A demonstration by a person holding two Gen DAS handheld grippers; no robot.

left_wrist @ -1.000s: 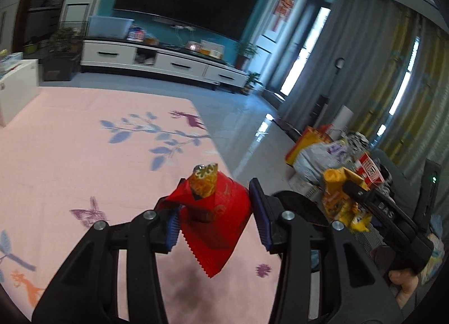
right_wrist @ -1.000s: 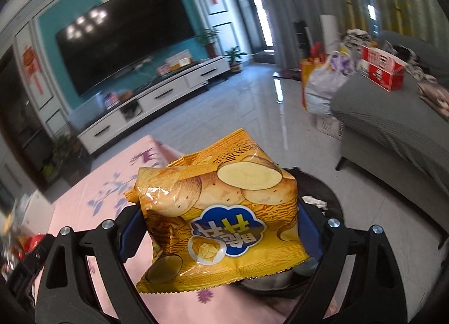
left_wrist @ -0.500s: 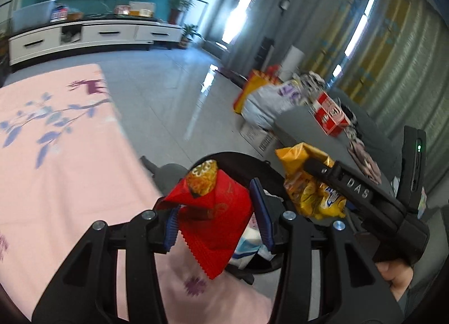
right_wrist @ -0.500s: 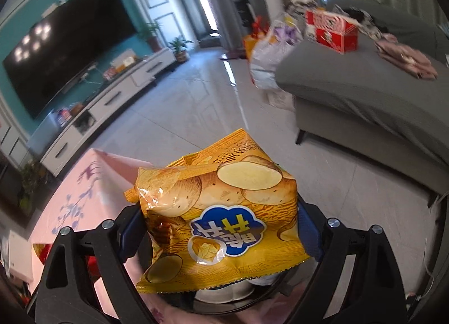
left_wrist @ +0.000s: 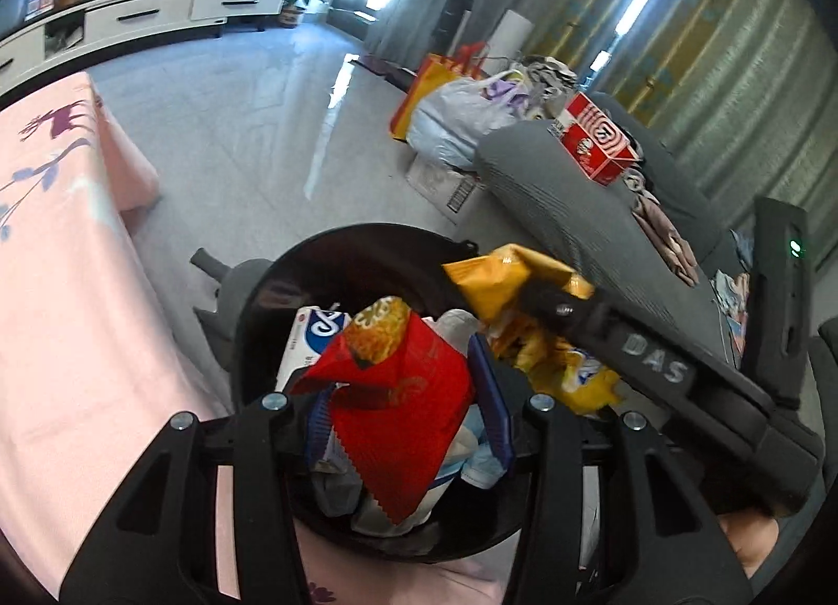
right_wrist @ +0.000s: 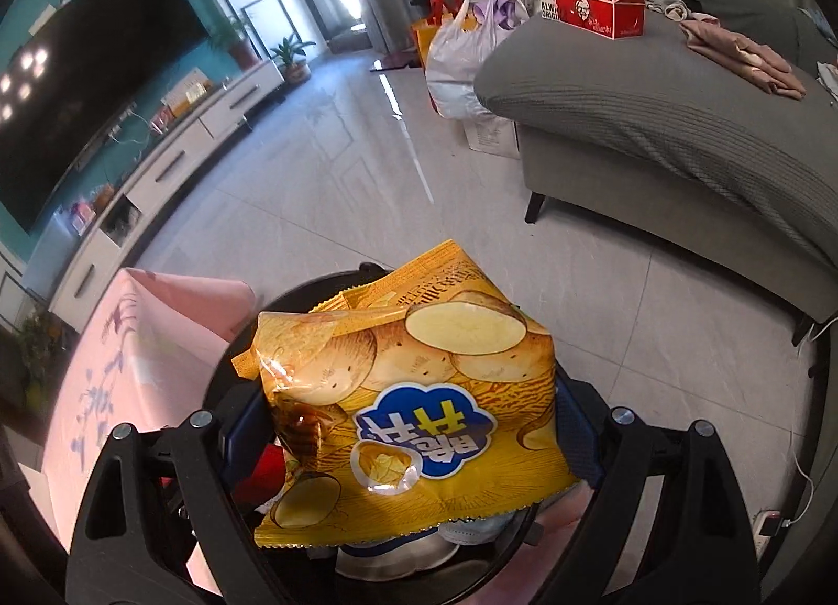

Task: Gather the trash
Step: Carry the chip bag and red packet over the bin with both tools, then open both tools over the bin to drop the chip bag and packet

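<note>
My left gripper (left_wrist: 408,411) is shut on a red snack wrapper (left_wrist: 403,406) and holds it over the open black trash bin (left_wrist: 366,249), which holds white and blue packets (left_wrist: 309,338). My right gripper (right_wrist: 408,421) is shut on a yellow potato chip bag (right_wrist: 408,395) and holds it over the same bin (right_wrist: 230,364). The right gripper with the yellow bag (left_wrist: 503,280) also shows in the left wrist view, just right of the red wrapper.
A pink floral tablecloth (left_wrist: 63,290) lies left of the bin. A grey sofa (right_wrist: 681,123) with a red KFC box (right_wrist: 592,2) stands to the right. Plastic bags (left_wrist: 461,118) sit on the tiled floor beyond. A white TV cabinet (left_wrist: 157,18) lines the far wall.
Both grippers have swung right from above the pink cloth to above the black bin, each still holding its bag. The bin's contents have come into view.
</note>
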